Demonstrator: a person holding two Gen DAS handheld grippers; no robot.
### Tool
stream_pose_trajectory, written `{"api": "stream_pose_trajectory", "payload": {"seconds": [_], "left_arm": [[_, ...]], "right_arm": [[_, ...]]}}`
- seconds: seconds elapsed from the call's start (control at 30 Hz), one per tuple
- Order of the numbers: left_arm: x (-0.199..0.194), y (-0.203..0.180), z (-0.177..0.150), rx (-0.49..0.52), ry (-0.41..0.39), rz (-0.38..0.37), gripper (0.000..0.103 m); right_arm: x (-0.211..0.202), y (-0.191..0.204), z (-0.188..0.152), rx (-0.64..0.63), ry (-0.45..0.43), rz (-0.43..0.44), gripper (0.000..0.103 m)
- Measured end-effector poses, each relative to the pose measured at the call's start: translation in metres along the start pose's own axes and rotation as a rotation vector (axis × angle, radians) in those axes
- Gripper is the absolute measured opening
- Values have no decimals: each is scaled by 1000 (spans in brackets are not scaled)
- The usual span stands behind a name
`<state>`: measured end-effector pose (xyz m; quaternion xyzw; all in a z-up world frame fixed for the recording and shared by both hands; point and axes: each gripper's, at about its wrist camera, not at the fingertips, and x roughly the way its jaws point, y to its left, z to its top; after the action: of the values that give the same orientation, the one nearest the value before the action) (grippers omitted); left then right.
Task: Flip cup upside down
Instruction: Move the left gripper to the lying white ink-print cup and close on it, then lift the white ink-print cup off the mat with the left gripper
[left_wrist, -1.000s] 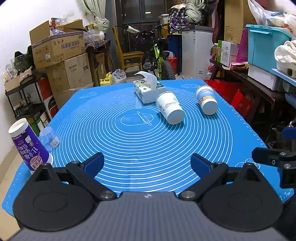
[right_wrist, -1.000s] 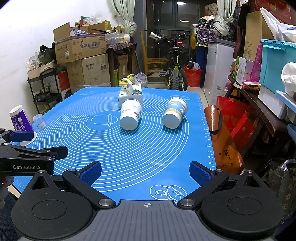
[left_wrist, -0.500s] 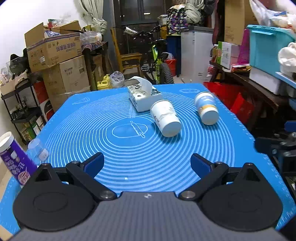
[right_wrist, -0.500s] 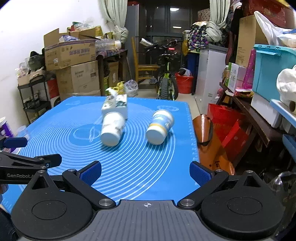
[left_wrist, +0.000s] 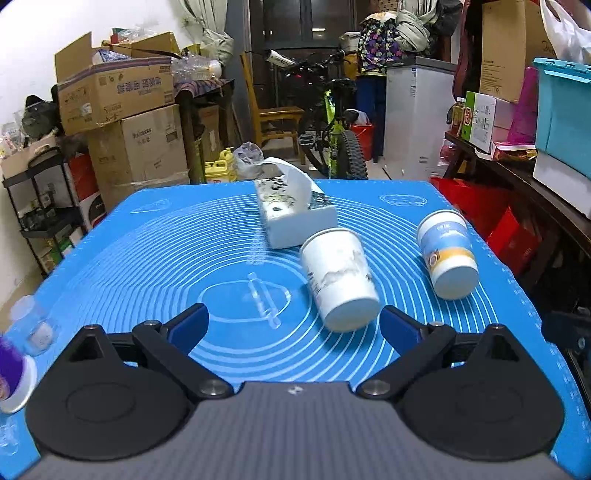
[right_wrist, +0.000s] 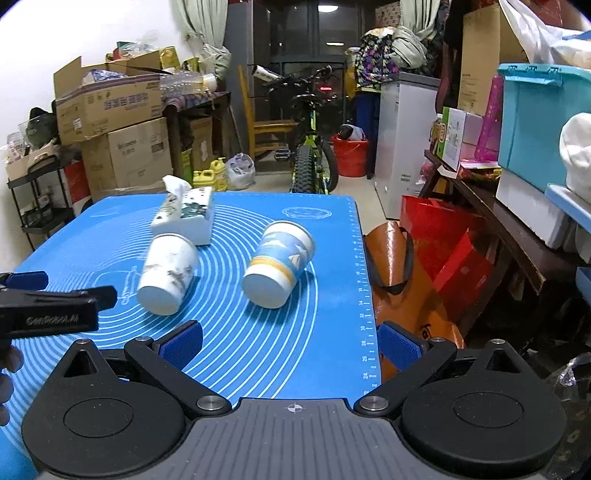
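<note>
Right now both cups are lying on their sides on the blue silicone baking mat (left_wrist: 147, 258) covering the counter, bases toward the cameras: the white paper cup (left_wrist: 338, 278) just beside the white tissue box (left_wrist: 295, 218), the blue-and-white paper cup (right_wrist: 279, 264) nearer the mat's right edge. The left hand-held gripper (left_wrist: 293, 326) and right hand-held gripper (right_wrist: 290, 341) are hovering with fingers apart, gripping nothing. Probably best: close across a cup's sidewall mid-body, gently to avoid crushing, then rotate rim-down.

"GenRobot.AI" – left gripper (right_wrist: 55, 314); ruler numerals – blue mat (right_wrist: 364, 332) edge.
</note>
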<state>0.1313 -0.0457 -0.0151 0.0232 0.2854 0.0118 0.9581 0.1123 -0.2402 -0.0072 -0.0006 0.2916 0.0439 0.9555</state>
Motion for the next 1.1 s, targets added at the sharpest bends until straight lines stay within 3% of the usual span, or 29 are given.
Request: {"api": "stream_pose_trajectory", "payload": {"seconds": [0.13, 0.4, 0.6, 0.63, 0.7, 1.1], "left_arm": [[24, -10, 2, 32, -2, -32, 98], [69, -27, 12, 46, 35, -9, 98], [92, -29, 10, 15, 144, -22, 74], [92, -27, 9, 8, 152, -37, 65], [92, -26, 7, 11, 154, -38, 59], [48, -17, 1, 30, 136, -64, 57]], "right_arm": [[19, -7, 0, 23, 8, -4, 101], [44, -22, -5, 51, 26, -17, 101], [49, -26, -8, 55, 35, -14, 101], [48, -26, -9, 54, 34, -14, 101], [48, -28, -10, 54, 34, -14, 101], [36, -29, -19, 60, 57, 7, 101]]}}
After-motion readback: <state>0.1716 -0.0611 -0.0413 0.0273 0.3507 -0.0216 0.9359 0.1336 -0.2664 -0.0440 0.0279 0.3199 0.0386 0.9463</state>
